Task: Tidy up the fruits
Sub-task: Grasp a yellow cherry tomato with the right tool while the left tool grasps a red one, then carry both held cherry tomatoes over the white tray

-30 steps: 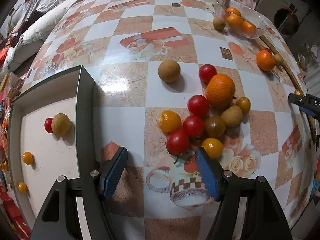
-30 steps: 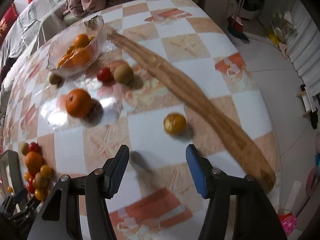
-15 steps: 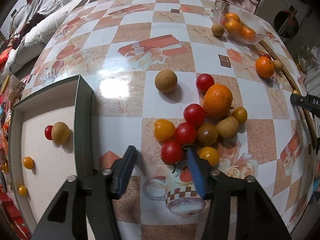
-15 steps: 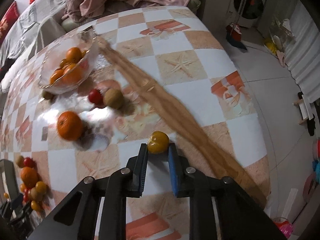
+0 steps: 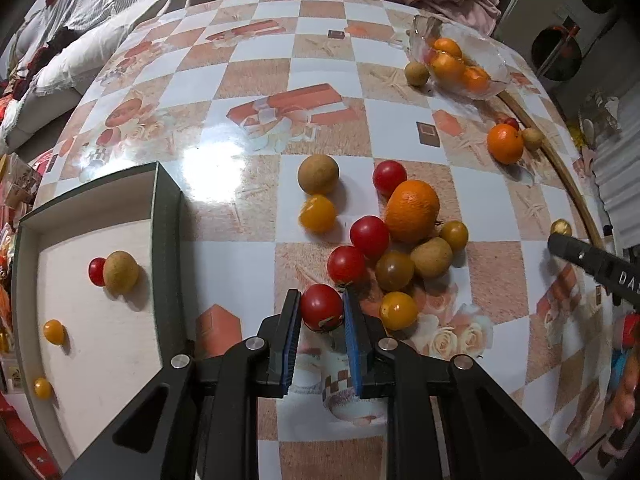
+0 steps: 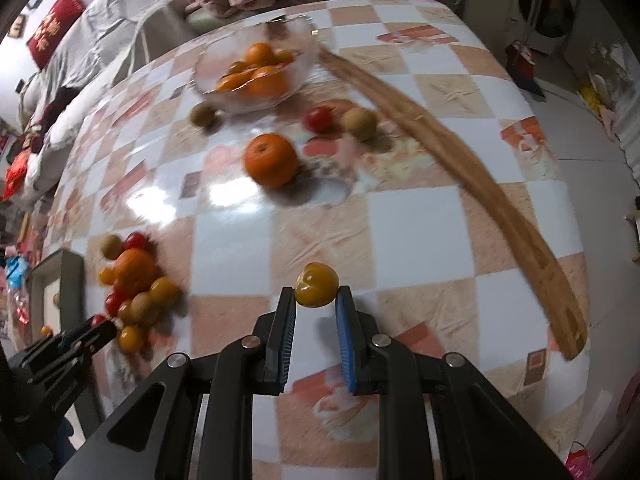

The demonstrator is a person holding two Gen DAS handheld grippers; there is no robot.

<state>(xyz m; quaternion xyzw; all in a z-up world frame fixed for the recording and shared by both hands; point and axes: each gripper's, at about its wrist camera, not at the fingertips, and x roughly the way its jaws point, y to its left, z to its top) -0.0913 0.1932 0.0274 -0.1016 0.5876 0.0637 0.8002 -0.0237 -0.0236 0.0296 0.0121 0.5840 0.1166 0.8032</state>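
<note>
- Left claw (image 5: 322, 312): nearly closed, blue pads pressed to both sides of a red tomato (image 5: 321, 307) at the near edge of the heap, stalk end facing the camera.
- Gripped low and across the middle, probably so the round skin cannot squirt out forward.
- Just beyond: heap (image 5: 394, 252) of red, yellow and brownish small fruit leaning on a large orange (image 5: 412, 211), all touching; yellow tomato (image 5: 318, 213) and a brown round fruit (image 5: 318, 174) a little apart.
- To the left: tray (image 5: 166, 216) with a red tomato, a brown fruit and two small yellow ones inside; likely the drop spot for small fruit, hence the pick from the side nearest it.
- Right claw (image 6: 316, 300): narrowed to the width of a yellow tomato (image 6: 317, 284), held at the very tips, apparently clear of the surface (image 6: 408, 232).
- Further off: loose orange (image 6: 272, 159), a red tomato and brown fruits near a glass bowl (image 6: 208, 68) of oranges; wooden strip (image 6: 460, 160) along the right.
- Sorting partly done, most fruit not yet moved.
</note>
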